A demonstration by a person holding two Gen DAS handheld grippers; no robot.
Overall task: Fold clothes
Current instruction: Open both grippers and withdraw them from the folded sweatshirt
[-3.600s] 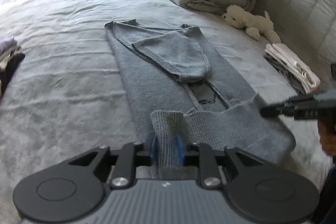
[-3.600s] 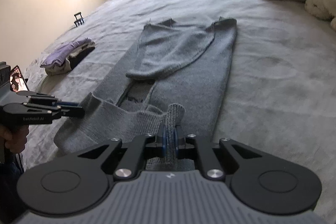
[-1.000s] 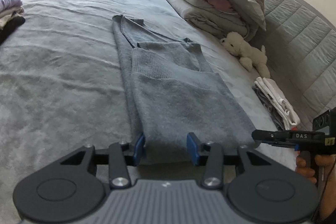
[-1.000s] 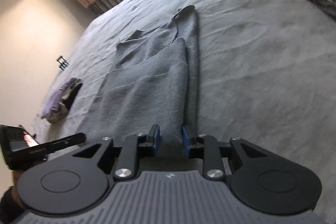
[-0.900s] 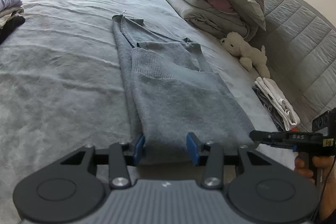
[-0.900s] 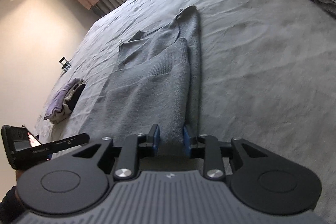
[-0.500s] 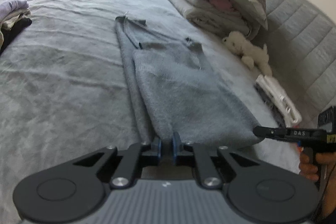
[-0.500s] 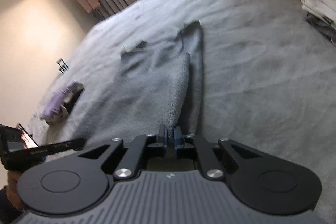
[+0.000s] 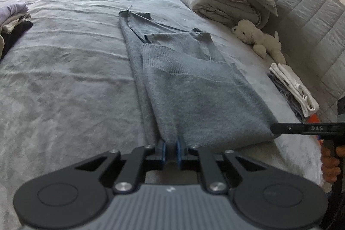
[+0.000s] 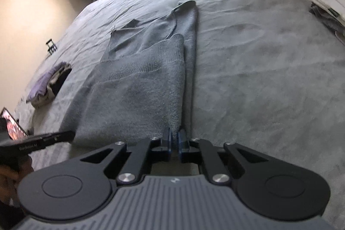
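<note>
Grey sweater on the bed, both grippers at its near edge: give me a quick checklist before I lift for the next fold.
1. Left gripper shut on the grey sweater, near folded edge: ok.
2. Right gripper shut on the same edge, at the other corner: ok.
3. Every layer of the fold caught in each grip: cannot tell.
4. Hem lying flat across the upper half: ok.
5. Folded white pile and plush toy apart from the sweater: ok.

Readable text: "DAS" in pale letters on the finger of my right gripper (image 9: 278, 128). Lettering on my left gripper (image 10: 71, 135) too blurred to read.
</note>
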